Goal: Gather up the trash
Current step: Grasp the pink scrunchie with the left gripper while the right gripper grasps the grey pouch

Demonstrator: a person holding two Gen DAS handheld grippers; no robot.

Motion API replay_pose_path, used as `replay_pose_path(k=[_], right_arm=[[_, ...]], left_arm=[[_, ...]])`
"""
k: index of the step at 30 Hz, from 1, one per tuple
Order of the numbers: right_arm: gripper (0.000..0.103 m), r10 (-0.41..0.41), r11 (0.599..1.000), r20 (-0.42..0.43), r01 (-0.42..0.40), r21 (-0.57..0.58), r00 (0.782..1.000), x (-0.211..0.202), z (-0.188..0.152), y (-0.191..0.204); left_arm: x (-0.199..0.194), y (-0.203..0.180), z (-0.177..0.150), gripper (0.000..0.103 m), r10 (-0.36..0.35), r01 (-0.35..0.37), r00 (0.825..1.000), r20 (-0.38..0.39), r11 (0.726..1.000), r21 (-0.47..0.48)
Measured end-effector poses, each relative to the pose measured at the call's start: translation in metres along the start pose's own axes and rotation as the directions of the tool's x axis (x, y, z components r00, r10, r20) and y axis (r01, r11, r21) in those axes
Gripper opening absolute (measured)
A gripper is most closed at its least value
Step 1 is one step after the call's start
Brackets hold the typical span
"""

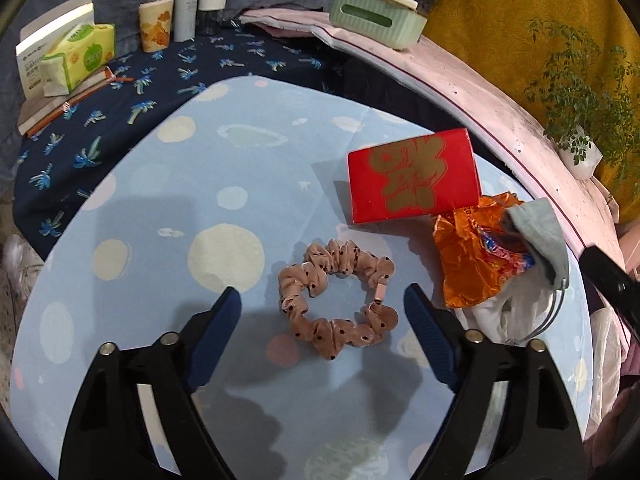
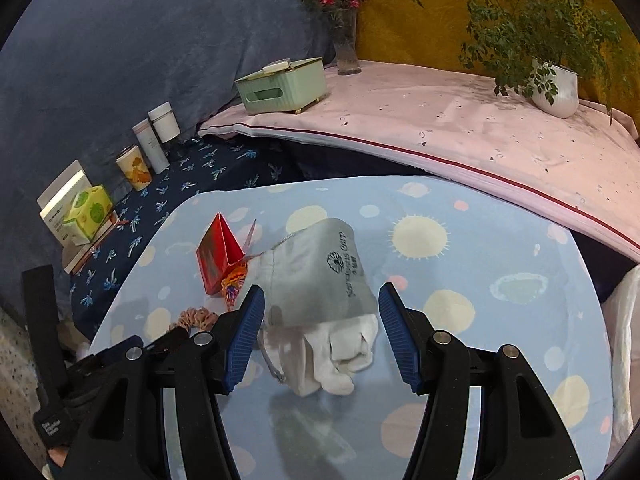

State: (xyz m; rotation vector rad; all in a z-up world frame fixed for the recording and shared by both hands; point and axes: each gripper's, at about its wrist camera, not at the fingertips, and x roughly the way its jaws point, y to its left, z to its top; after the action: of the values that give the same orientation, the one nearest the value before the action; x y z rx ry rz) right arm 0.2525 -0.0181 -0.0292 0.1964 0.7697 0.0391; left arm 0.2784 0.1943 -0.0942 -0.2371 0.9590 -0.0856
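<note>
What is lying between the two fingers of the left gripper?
A pink dotted scrunchie lies on the blue tablecloth between the open left gripper's fingers, untouched, in the left wrist view.

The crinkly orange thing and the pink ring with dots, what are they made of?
The orange wrapper looks like shiny foil or plastic film: it has sharp creases that catch the light. The pink scrunchie looks like soft, slightly glossy cloth, bunched into ruffles all round.

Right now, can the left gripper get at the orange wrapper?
Probably yes. The left gripper is open over the scrunchie; the orange wrapper lies just beyond its right finger, top exposed. The red box and grey pouch crowd its edges.
</note>
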Motion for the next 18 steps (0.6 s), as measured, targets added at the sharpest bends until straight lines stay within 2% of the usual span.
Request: replay_pose_path(k=[4, 6, 8, 11, 14, 15, 18], right_arm=[[0.056, -0.005, 1.000, -0.032, 0.005, 0.005, 0.999, 0.021, 0.003, 0.001], [0.046, 0.014, 1.000, -0.056, -0.013, 0.017, 0.998, 0.029, 0.000, -0.001], [0.025, 0.020, 1.000, -0.077, -0.019, 0.013, 0.997, 0.033, -0.005, -0.002], [0.011, 0.016, 1.000, -0.097, -0.017, -0.009, 0.995, 0.034, -0.014, -0.003], [0.008, 0.018, 1.000, -0.100, -0.020, -0.021, 0.995, 0.028, -0.025, -0.007], [0.008, 0.018, 1.000, -0.100, -0.020, -0.022, 0.995, 0.025, -0.028, -0.009], [0.007, 0.021, 1.000, -0.095, -0.023, -0.018, 0.995, 0.014, -0.034, -0.015]], left_arm=[[0.012, -0.002, -0.002, 0.060, -0.050, 0.050, 0.998, -0.035, 0.999, 0.005], [0.015, -0.005, -0.005, 0.053, -0.080, 0.080, 0.995, -0.054, 0.997, 0.002], [0.018, -0.011, -0.008, 0.044, -0.093, 0.094, 0.994, -0.066, 0.996, 0.011], [0.016, -0.021, -0.014, 0.030, -0.103, 0.105, 0.993, -0.064, 0.994, 0.028], [0.013, -0.029, -0.019, 0.015, -0.111, 0.114, 0.992, -0.061, 0.993, 0.037], [0.012, -0.032, -0.021, 0.012, -0.134, 0.136, 0.988, -0.074, 0.990, 0.030], [0.006, -0.041, -0.028, 0.011, -0.134, 0.137, 0.989, -0.067, 0.990, 0.032]])
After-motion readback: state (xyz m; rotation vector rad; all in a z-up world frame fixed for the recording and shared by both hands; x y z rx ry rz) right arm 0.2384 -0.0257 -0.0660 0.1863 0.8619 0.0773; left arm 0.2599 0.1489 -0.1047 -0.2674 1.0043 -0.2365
